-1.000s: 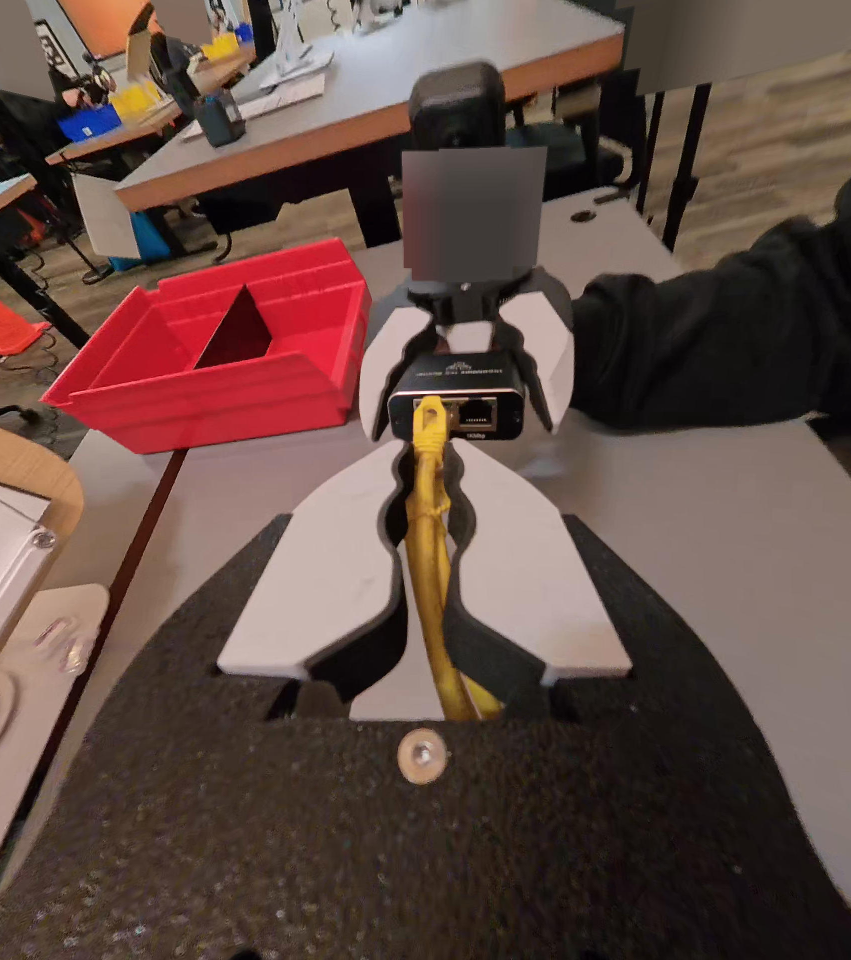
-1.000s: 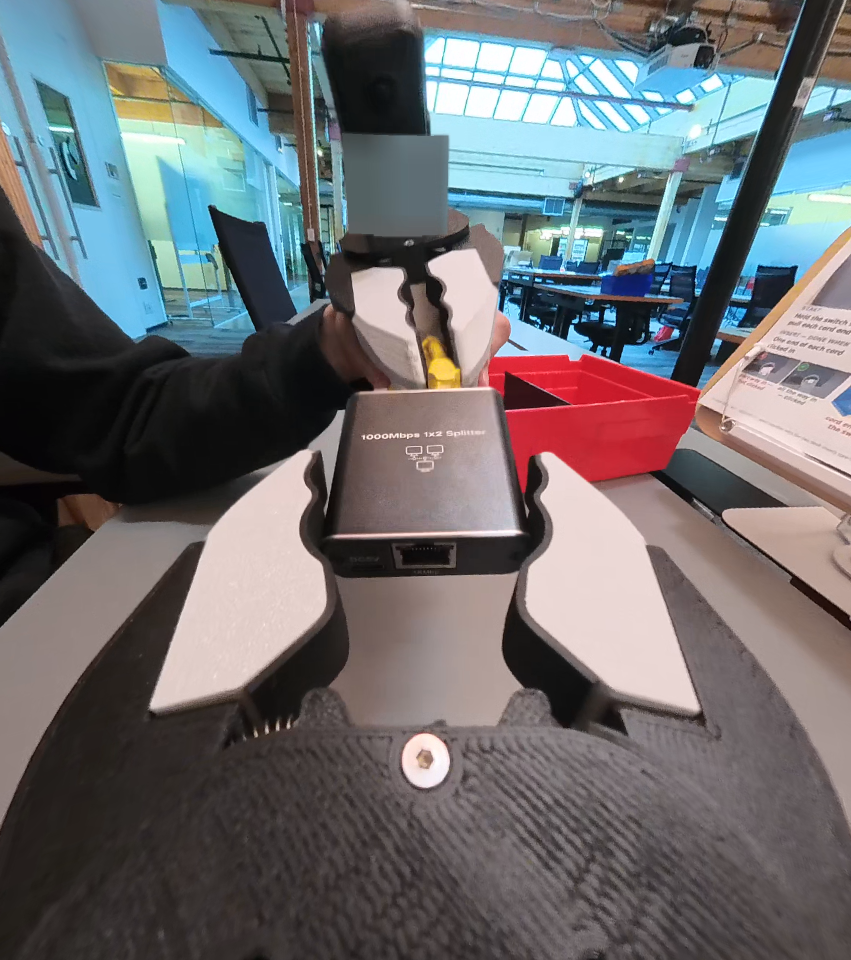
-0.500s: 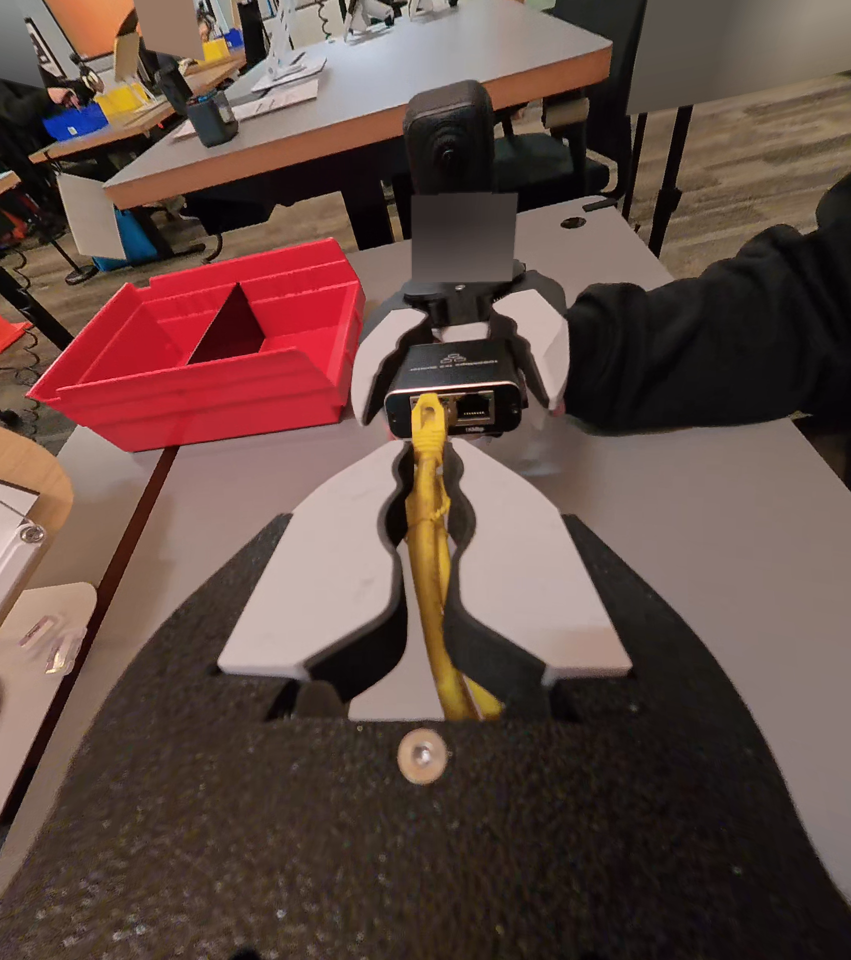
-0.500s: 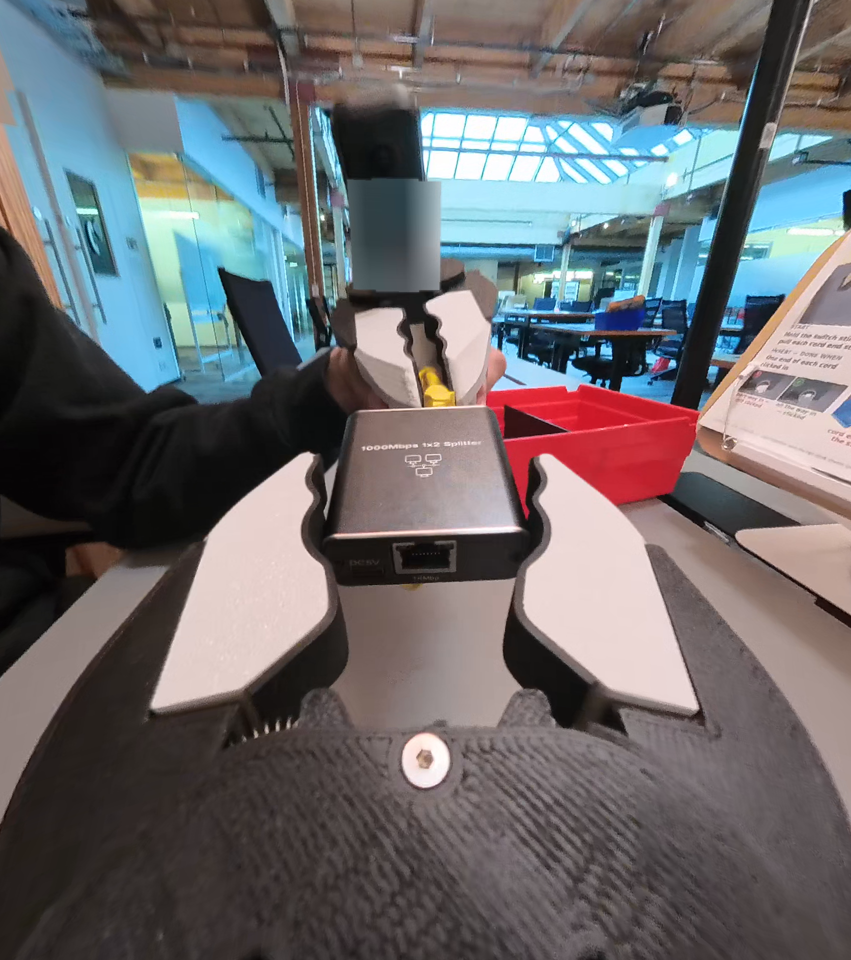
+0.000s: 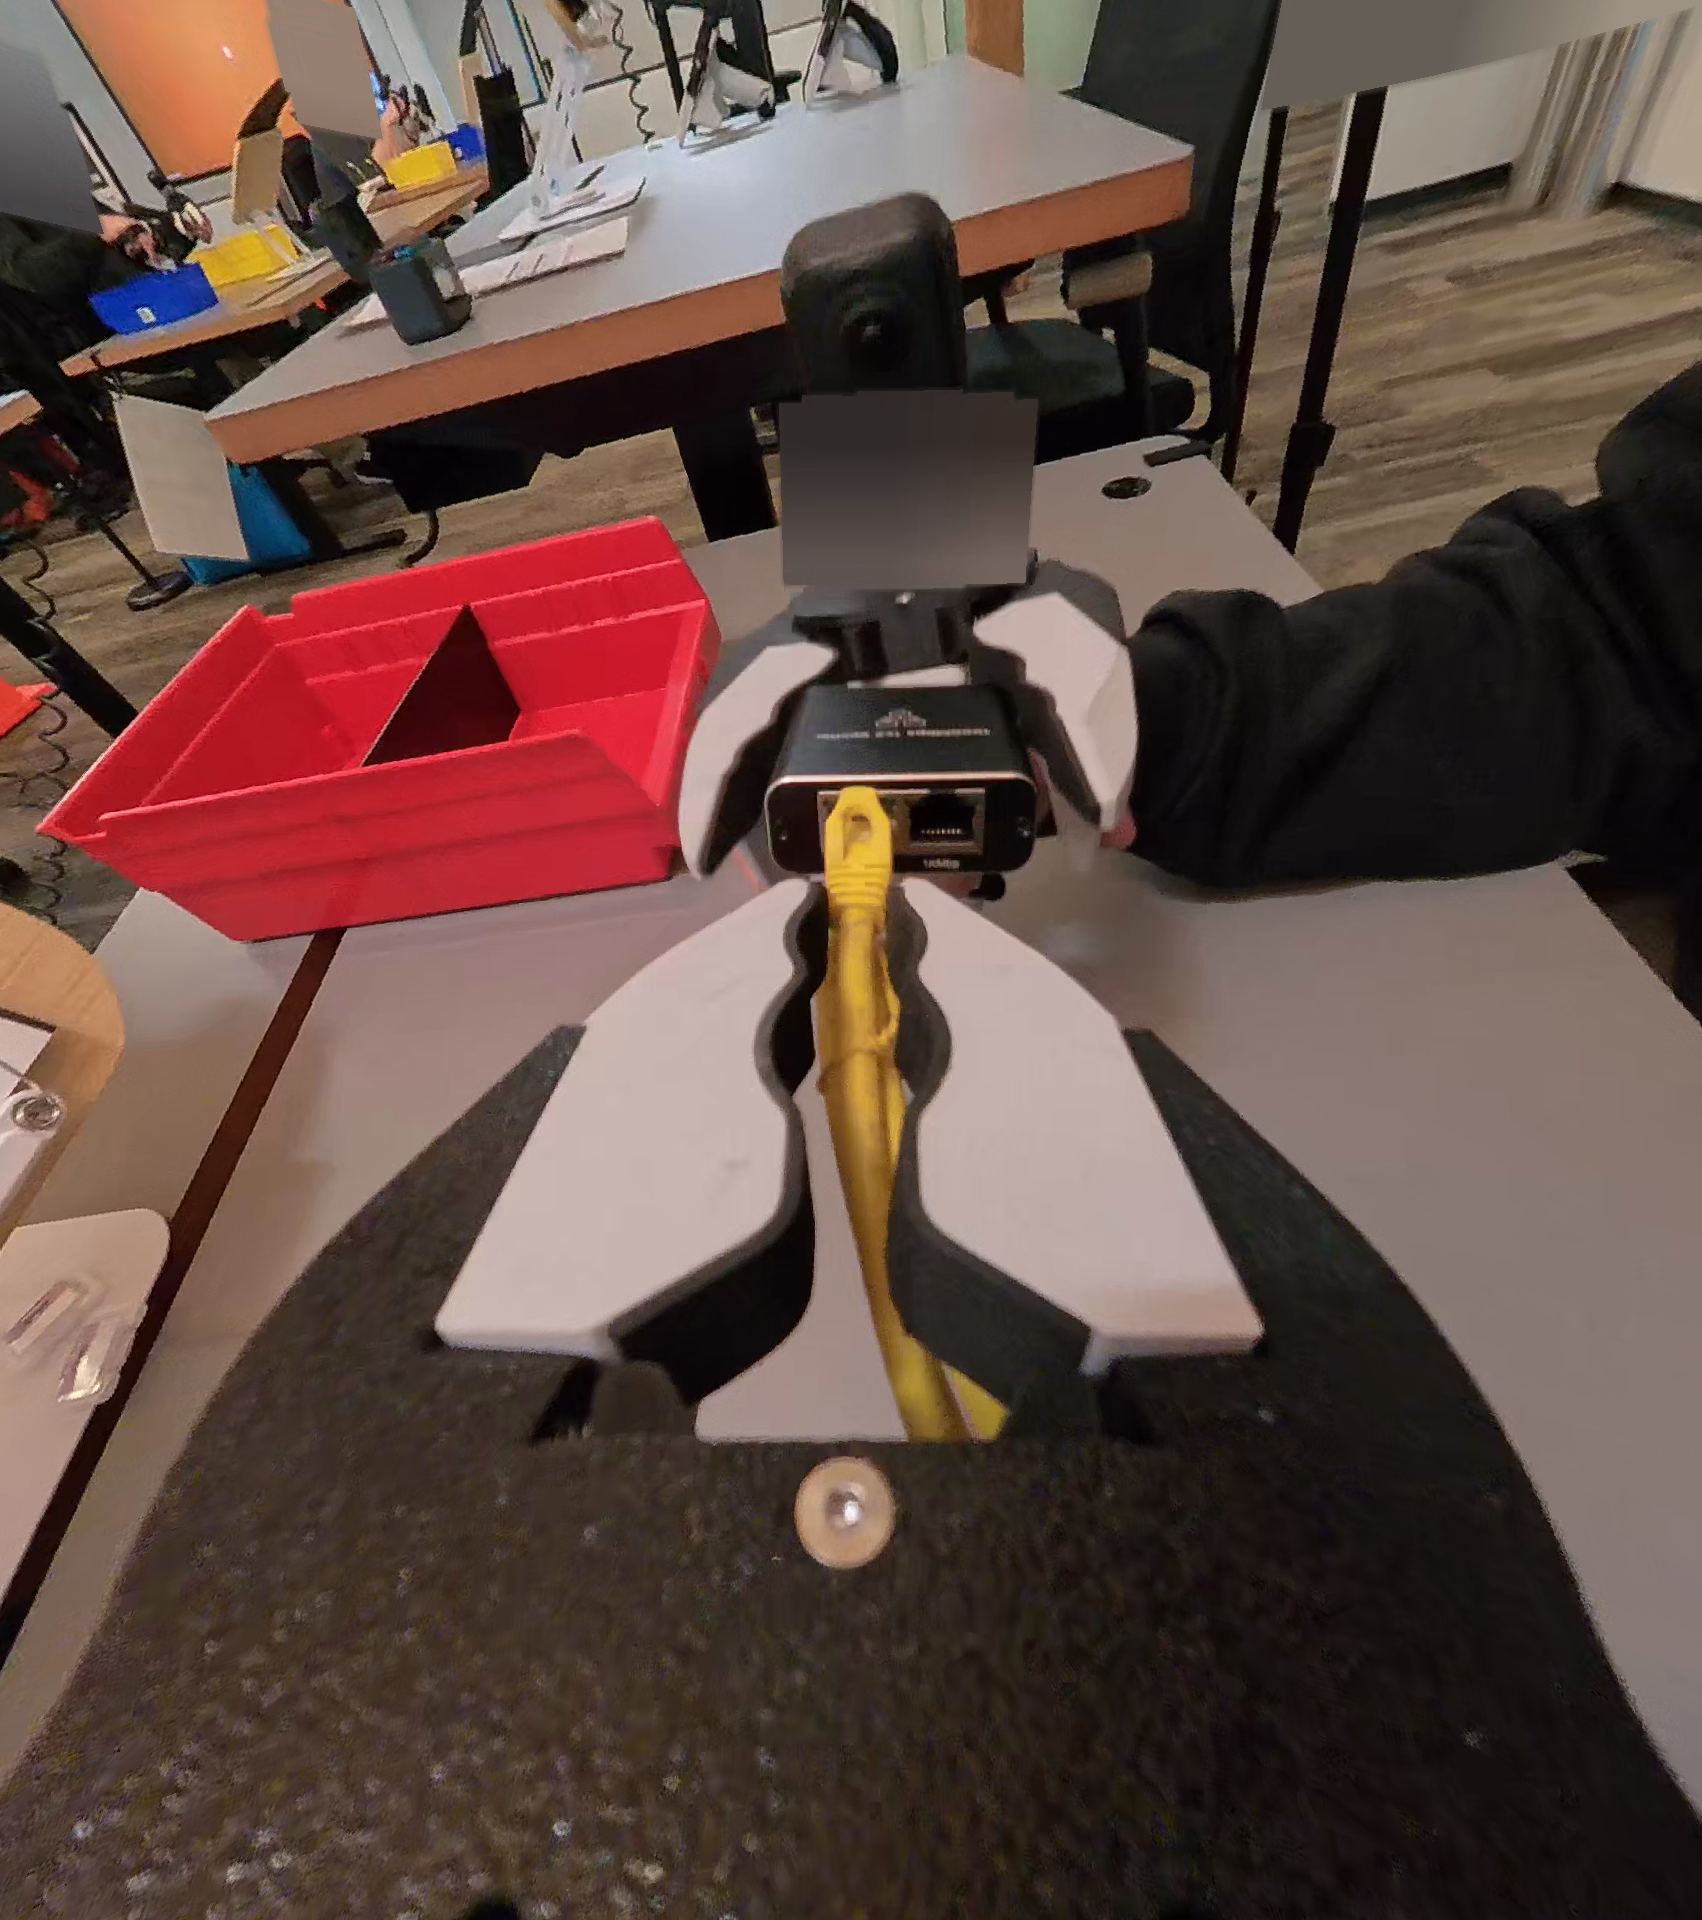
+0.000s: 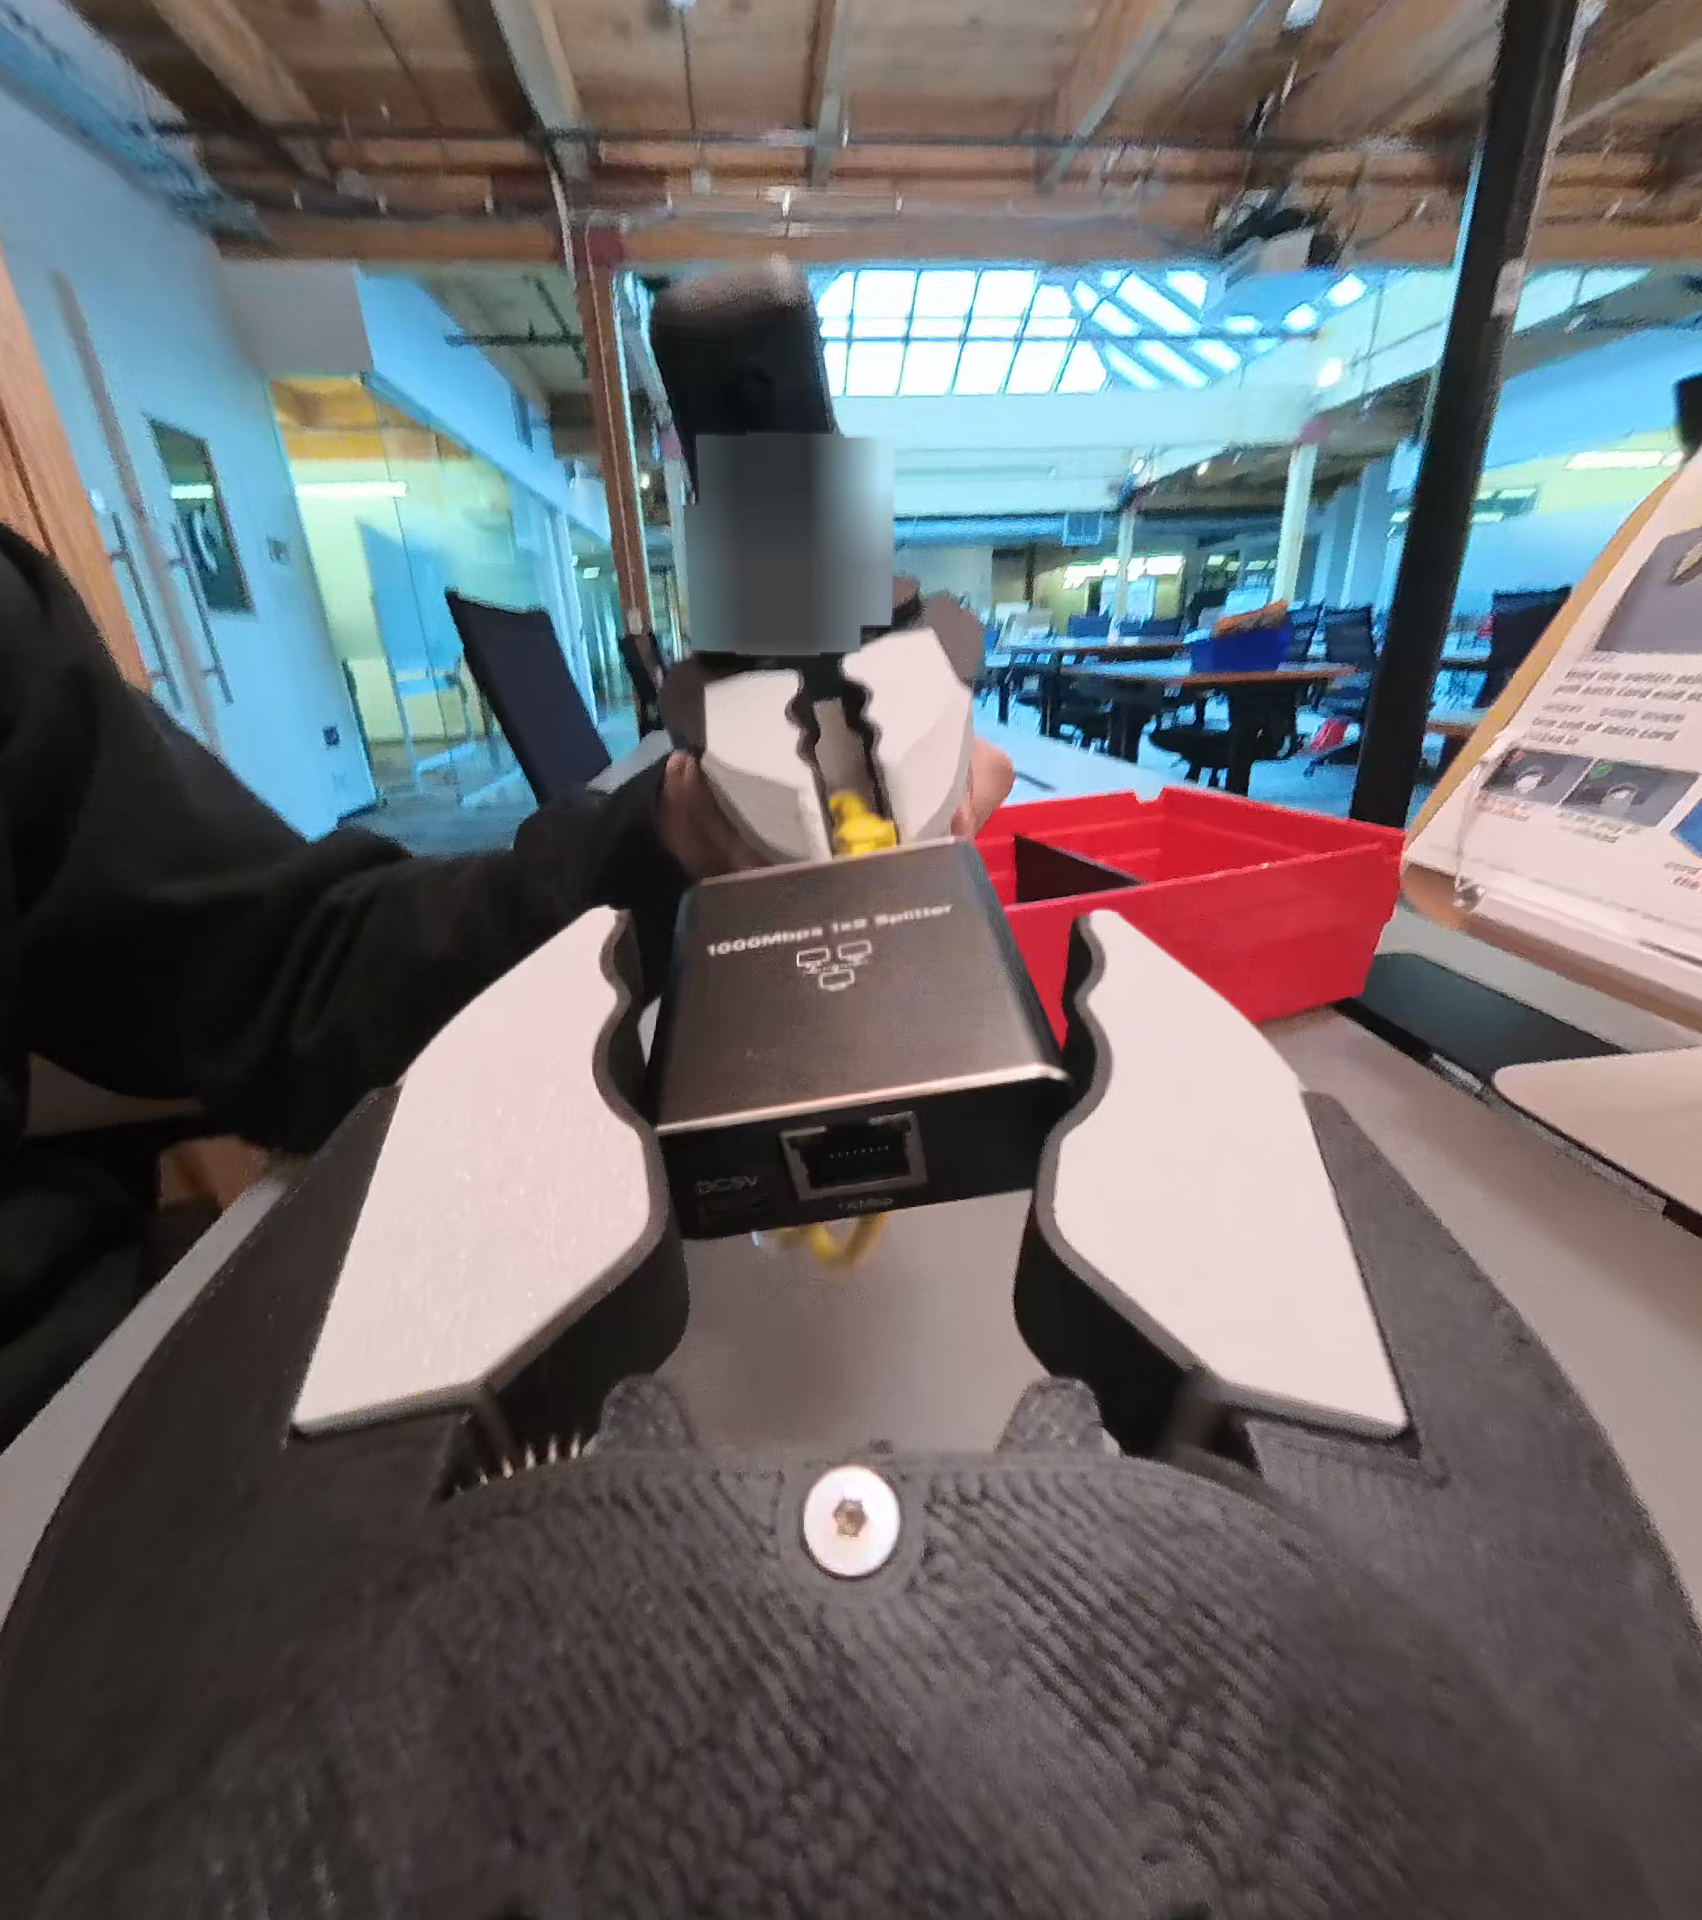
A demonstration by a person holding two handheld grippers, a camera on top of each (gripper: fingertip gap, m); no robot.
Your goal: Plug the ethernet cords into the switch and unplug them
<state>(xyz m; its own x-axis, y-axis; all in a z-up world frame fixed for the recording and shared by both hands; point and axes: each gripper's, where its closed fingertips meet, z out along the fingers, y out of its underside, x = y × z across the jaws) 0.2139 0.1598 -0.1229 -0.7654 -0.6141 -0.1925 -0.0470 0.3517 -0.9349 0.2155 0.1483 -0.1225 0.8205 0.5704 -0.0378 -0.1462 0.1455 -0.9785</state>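
The smooth matte grey tabletop (image 5: 1346, 1091) carries everything, its far left part taken by a red moulded plastic bin (image 5: 390, 769) with ribbed walls and a dark slanted divider inside. At the right edge of the right wrist view a printed instruction sheet in a clear holder (image 6: 1647, 769) leans on a light wooden backing. A black fleecy sleeve (image 5: 1429, 707) reaches in behind the right hand-held gripper (image 6: 852, 1049), whose flat white fingers (image 6: 504, 1174) with scalloped black inner pads are clamped on the two sides of the switch (image 6: 847, 1039), a small rectangular box of brushed dark metal with rounded edges, lifted clear of the tabletop and tilted slightly. Its near face in the right wrist view shows one open square port. The left hand-held gripper (image 5: 852, 956) has its white fingers drawn narrow around the yellow ethernet cord (image 5: 868, 1143), a rubbery round cable with a ridged boot, just behind the connector. The cord's plug sits in the left of the two ports on the switch's facing side, while the port beside it is open.
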